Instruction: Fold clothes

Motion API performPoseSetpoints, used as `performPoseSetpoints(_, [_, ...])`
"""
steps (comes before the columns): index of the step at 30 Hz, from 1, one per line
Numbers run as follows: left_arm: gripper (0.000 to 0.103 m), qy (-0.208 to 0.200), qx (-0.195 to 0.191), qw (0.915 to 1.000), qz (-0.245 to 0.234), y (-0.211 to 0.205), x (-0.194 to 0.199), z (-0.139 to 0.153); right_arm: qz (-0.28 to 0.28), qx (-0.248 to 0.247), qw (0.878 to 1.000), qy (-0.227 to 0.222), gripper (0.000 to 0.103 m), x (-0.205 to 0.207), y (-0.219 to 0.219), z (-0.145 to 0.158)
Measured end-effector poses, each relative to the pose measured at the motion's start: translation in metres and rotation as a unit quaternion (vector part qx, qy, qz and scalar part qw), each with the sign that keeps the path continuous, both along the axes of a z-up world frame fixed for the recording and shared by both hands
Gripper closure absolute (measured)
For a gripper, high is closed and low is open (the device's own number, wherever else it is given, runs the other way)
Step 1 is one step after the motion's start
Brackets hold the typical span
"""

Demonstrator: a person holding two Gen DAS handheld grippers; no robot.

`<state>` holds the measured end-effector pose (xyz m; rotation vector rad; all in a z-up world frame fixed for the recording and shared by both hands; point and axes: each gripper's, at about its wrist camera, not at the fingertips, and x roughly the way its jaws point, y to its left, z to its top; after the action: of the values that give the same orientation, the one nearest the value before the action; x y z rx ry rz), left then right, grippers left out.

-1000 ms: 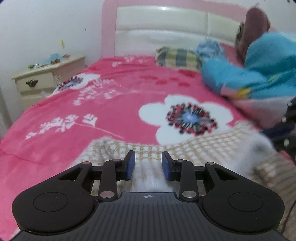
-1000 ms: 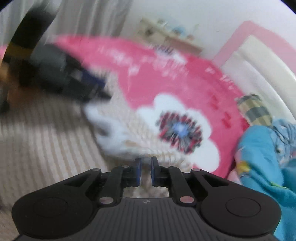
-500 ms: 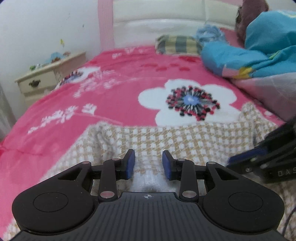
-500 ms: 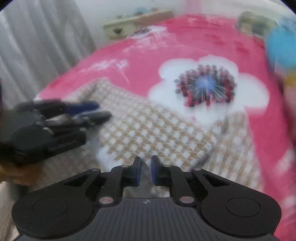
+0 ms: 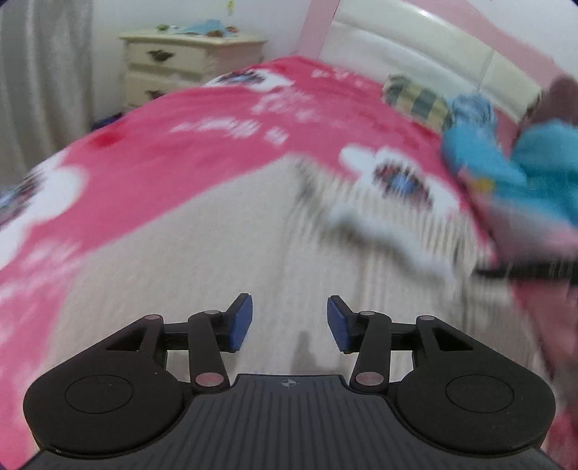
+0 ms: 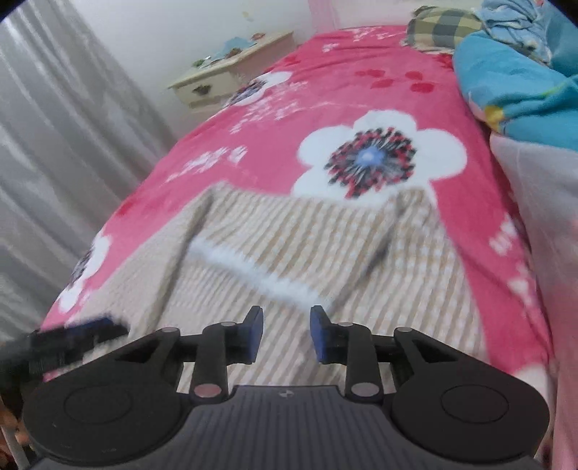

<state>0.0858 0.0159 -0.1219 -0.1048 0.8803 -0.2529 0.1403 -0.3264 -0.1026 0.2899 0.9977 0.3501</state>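
Two views: we see a bed under a pink flowered blanket [image 6: 325, 108], and on its near end the checked beige garment [image 6: 289, 260] that the task concerns.
Garment: it lies spread on the blanket below the large white flower [image 6: 375, 159], with a white fuzzy band [image 6: 253, 271] running slantwise across its middle and one edge turned over along the right.
What has changed: half a second ago both pairs of tongs were drawn close together, the right ones nearly shut over the cloth; now both stand parted with nothing between them.
Meaning for the fold: we judge that the cloth has been let go and a fold laid down; whether further folds remain we cannot tell.
Left gripper [image 5: 289, 321]: tongs apart, empty, above pale cloth; its picture is smeared, so it is moving fast.
Right gripper [image 6: 285, 332]: tongs apart, empty, just above the near part of the garment.
Right view only: the garment's outline, its band and its turned edge, plus the left gripper blurred at the lower left edge and a grey curtain [image 6: 54, 162].
Left view only: the pink-and-white headboard [image 5: 415, 47], and a dark streak at the right, likely the other gripper.
Both views: cream nightstand [image 5: 188, 61], blue bedding [image 6: 513, 72], checked pillow [image 6: 444, 29].
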Motion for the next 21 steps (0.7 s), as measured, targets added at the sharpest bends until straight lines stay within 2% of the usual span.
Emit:
performPoseSetpoints(4, [0.056,0.024,0.017,0.9984,0.048,0.057,-0.087,-0.003,0.045,0.010,0.999,0.018,0.067,-0.027,0.051,0.013])
performPoseSetpoints(8, [0.055,0.018,0.010,0.9949,0.099,0.098,-0.133,0.005,0.090,0.021,0.995,0.037,0.060,-0.052,0.106,0.025])
performPoseSetpoints(13, [0.051,-0.007,0.025,0.9898,0.140,0.121,-0.125,0.001,0.149,0.029,0.987,0.054,0.038,-0.066,0.188,0.035])
performPoseSetpoints(16, [0.047,0.026,0.027,0.9876,0.152,0.126,-0.105,-0.017,0.164,0.018,0.983,0.075,0.029,-0.058,0.240,0.028])
performPoseSetpoints(19, [0.043,0.067,-0.011,0.9868,0.147,0.135,-0.097,-0.037,0.160,-0.003,0.982,0.103,0.026,-0.040,0.286,0.015])
performPoseSetpoints(21, [0.040,0.068,-0.028,0.9874,0.140,0.139,-0.096,-0.042,0.155,-0.027,0.981,0.115,0.023,-0.026,0.311,0.003])
